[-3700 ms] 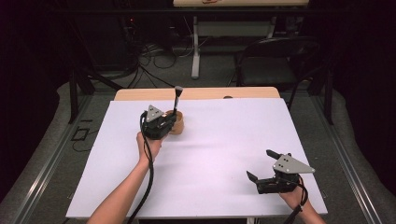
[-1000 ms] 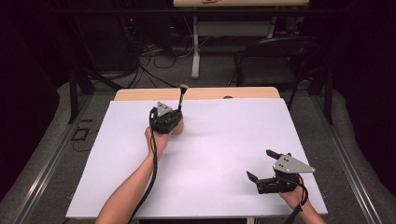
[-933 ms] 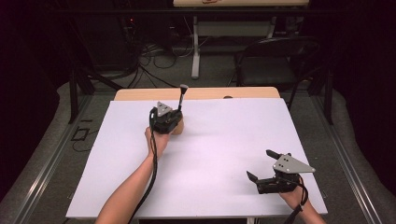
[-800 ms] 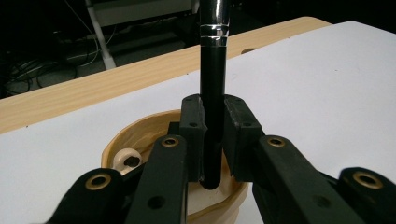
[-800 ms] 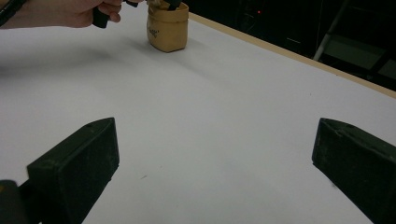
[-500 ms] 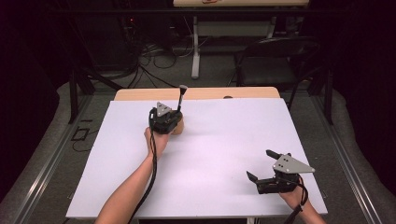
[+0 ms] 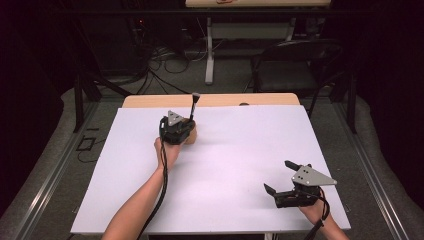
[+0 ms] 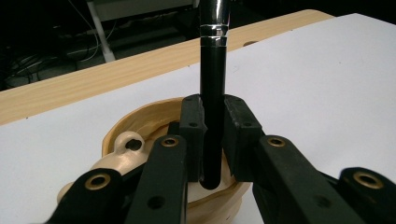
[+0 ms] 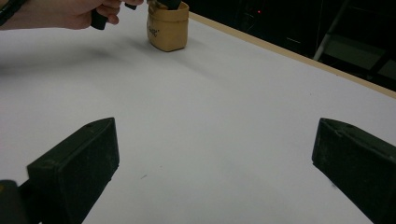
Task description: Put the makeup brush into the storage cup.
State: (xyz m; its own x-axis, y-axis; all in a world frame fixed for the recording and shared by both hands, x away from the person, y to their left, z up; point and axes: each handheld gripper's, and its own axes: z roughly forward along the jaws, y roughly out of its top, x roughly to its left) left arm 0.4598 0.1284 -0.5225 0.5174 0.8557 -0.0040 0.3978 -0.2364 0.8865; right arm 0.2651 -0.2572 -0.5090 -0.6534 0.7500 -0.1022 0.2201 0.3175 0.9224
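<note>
At the upper left of the high view the left gripper [image 7: 186,126] stands over a small tan cup [image 7: 190,137] near the far edge of the white table [image 7: 240,165], its jaws pinching a black tool handle [image 7: 194,106] that rises upright out of the cup. In the left gripper view the handle [image 8: 213,107] sits squarely between the two pads [image 8: 193,135], both pressed against its sides low on the shaft, with its rounded end just below them inside the cup [image 8: 140,135]; a pale wooden piece with a hole lies in the cup beside it. The likely trouble is the cup itself: it looks light and unheld, so a sideways pull or a tilted lift could drag the handle against the rim and tip or slide the cup. The smooth, glossy shaft could also slip through the pads if the grip loosens. At the lower right of the high view the right gripper [image 7: 285,180] rests on the table, jaws spread wide and holding nothing, well apart from the cup; in its own view the cup [image 9: 168,27] stands far off at the upper left.
</note>
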